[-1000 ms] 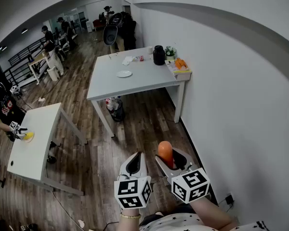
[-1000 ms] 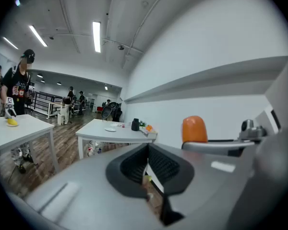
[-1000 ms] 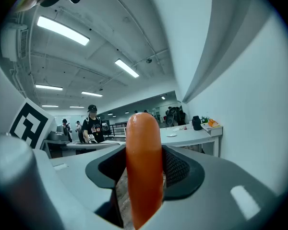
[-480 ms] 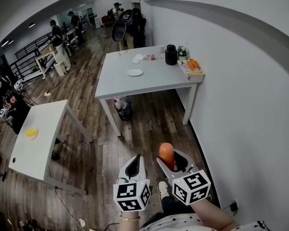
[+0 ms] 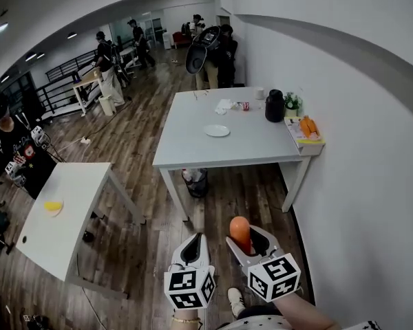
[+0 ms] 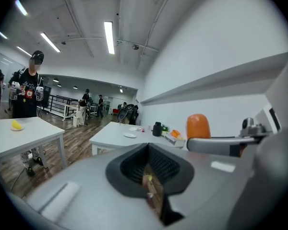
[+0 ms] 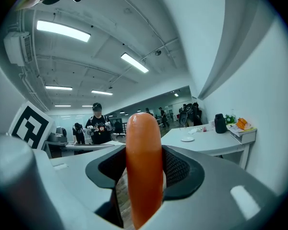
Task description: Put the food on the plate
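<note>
My right gripper [image 5: 250,243] is shut on an orange sausage [image 5: 239,232], which stands upright between its jaws and fills the middle of the right gripper view as a long orange sausage [image 7: 143,166]. My left gripper [image 5: 192,249] hangs beside it, shut with nothing in it. Its jaws meet in the left gripper view, where the sausage [image 6: 198,126] shows at the right. A small white plate [image 5: 217,130] lies on the grey table [image 5: 255,150] far ahead; the plate [image 7: 187,139] and plate [image 6: 130,135] look tiny in both gripper views.
On the table stand a black jug [image 5: 274,106], a small plant [image 5: 292,102], crumpled paper [image 5: 224,106] and a tray with orange food [image 5: 306,127]. A white wall runs along the right. A second table [image 5: 69,212] with a yellow thing [image 5: 52,205] stands left. Several people stand behind.
The view has moved back from the grey table and tilted, so the table sits lower and nearer the middle. Both grippers keep their pose; the sausage stays gripped.
</note>
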`<state>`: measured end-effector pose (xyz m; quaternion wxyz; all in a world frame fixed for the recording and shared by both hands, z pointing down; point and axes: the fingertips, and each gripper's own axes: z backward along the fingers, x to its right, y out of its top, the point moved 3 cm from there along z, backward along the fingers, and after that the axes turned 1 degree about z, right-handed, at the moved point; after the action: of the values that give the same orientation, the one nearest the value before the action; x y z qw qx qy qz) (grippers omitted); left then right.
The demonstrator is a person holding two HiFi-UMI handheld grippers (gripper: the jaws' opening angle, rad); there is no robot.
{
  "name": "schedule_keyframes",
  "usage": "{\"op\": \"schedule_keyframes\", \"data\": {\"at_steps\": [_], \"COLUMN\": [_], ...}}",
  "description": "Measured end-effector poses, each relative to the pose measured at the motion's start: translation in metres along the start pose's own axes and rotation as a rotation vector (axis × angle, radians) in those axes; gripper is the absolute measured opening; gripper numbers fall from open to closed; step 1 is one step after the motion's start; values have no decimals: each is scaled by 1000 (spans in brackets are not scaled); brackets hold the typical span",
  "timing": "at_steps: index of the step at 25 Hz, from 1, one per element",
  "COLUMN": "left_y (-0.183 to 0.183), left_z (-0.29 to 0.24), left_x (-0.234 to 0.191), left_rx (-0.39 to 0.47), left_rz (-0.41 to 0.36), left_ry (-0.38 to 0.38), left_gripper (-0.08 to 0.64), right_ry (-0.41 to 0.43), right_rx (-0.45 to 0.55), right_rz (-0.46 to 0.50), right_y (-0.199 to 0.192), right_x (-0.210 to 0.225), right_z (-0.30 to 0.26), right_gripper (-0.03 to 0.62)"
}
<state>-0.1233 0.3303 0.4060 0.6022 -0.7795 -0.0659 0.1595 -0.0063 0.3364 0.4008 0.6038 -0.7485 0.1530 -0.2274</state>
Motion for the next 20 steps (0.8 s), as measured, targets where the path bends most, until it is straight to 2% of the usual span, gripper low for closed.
{"op": "schedule_keyframes", "data": {"at_steps": [3, 7, 16, 20], "left_y": [18, 33, 46, 52], "left_z": [-44, -101, -193, -234], "left_x": [-9, -11, -16, -22], "left_rx": [26, 44, 12, -5], "left_rz": [19, -12, -15, -22], "left_ry": [15, 25, 41, 31], "left_gripper": [8, 8, 8, 8], "right_ry": [19, 56, 97, 79], "right_rx": [1, 10, -17, -25], "right_rz": [10, 14, -3, -31], "right_y": [15, 26, 41, 41], "right_x": [30, 68, 128, 151], "right_z": [-34, -78, -141, -168], "right_gripper": [222, 222, 222, 222]}}
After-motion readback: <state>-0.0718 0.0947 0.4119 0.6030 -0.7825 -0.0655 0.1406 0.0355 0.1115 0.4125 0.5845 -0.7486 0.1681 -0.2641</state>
